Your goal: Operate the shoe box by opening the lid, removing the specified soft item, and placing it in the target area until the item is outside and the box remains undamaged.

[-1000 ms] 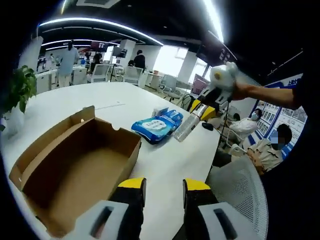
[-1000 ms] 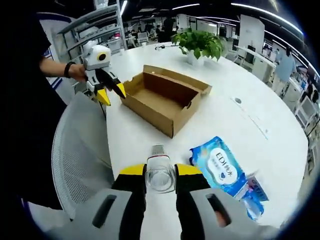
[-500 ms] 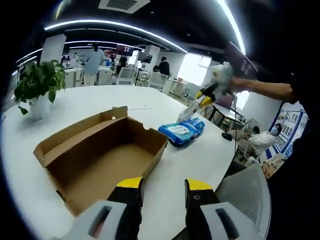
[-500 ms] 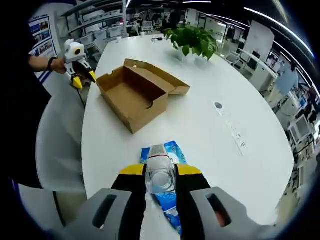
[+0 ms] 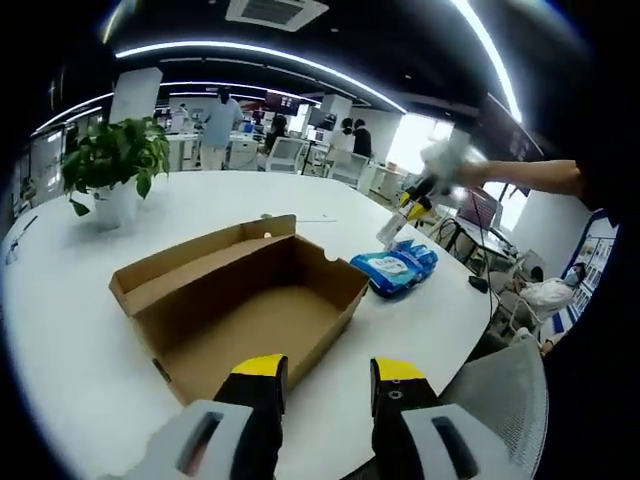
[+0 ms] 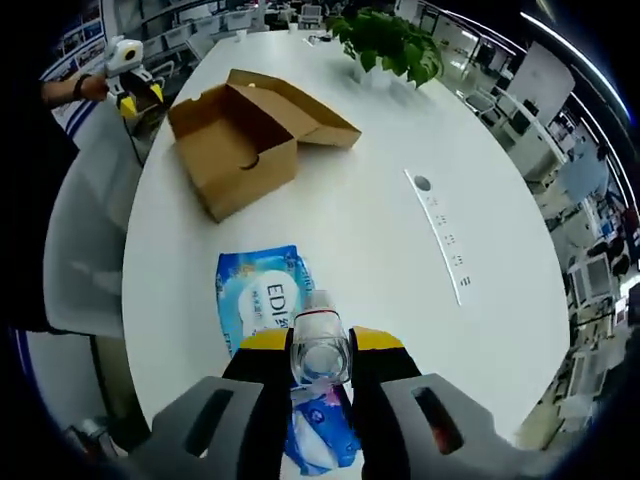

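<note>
The shoe box is sitting open and empty on the white counter, and the right claw, clamped on a clear plastic bottle, is now riding higher, over the blue wet-wipes pack, so the removed items are looking clear of the box. The left claw is hovering narrowly parted and holding nothing by the box's near corner, while the bottle's lower half is hidden between the jaws and a second blue packet is mostly covered.
</note>
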The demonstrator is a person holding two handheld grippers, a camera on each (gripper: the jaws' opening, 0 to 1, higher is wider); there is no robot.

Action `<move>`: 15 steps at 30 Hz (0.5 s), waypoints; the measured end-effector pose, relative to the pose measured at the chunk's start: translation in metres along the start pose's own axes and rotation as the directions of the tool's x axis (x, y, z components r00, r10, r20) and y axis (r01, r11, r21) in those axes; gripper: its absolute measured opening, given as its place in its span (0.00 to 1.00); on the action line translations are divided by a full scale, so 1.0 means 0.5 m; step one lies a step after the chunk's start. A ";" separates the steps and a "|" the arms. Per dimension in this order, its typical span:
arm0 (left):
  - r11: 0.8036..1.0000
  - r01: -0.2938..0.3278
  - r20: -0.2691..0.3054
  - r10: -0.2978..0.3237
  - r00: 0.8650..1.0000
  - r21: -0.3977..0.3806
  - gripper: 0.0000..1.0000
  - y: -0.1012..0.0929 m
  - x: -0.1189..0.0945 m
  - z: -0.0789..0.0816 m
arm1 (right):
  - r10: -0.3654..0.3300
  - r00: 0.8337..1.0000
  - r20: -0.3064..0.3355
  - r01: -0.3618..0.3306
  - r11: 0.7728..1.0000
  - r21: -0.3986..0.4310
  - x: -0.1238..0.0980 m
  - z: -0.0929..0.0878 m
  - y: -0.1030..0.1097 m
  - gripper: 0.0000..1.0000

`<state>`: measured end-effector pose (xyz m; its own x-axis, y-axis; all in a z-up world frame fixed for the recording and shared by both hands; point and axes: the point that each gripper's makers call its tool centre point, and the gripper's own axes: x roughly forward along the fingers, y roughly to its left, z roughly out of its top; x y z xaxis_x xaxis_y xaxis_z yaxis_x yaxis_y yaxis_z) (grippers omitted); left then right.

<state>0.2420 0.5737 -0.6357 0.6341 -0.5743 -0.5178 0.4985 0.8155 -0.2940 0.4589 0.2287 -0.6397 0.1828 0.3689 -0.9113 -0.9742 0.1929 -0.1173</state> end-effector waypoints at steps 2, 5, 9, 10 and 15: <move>1.000 -0.008 -0.001 0.008 1.000 -0.004 0.33 0.004 -0.003 -0.001 | -0.003 1.000 -0.027 0.003 1.000 -0.012 0.007 -0.009 -0.007 0.19; 1.000 -0.022 -0.003 0.022 1.000 -0.007 0.33 0.008 -0.006 -0.001 | -0.001 0.997 -0.072 -0.002 0.999 -0.040 0.026 -0.031 -0.026 0.19; 1.000 -0.031 -0.005 0.031 1.000 -0.005 0.33 0.011 -0.009 0.001 | 0.008 0.988 -0.157 -0.024 0.995 -0.097 0.050 -0.065 -0.035 0.19; 0.999 -0.033 -0.007 0.033 0.999 -0.004 0.33 0.011 -0.009 0.001 | -0.004 0.984 -0.180 -0.018 0.993 -0.117 0.054 -0.073 -0.040 0.19; 0.999 -0.041 -0.011 0.041 0.999 -0.005 0.33 0.012 -0.008 0.001 | 0.001 0.974 -0.226 -0.035 0.989 -0.147 0.083 -0.096 -0.048 0.19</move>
<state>0.2426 0.5810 -0.6350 0.6472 -0.5396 -0.5386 0.4690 0.8387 -0.2767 0.4836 0.1956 -0.6939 0.1473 0.1542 -0.9770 -0.9889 0.0442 -0.1422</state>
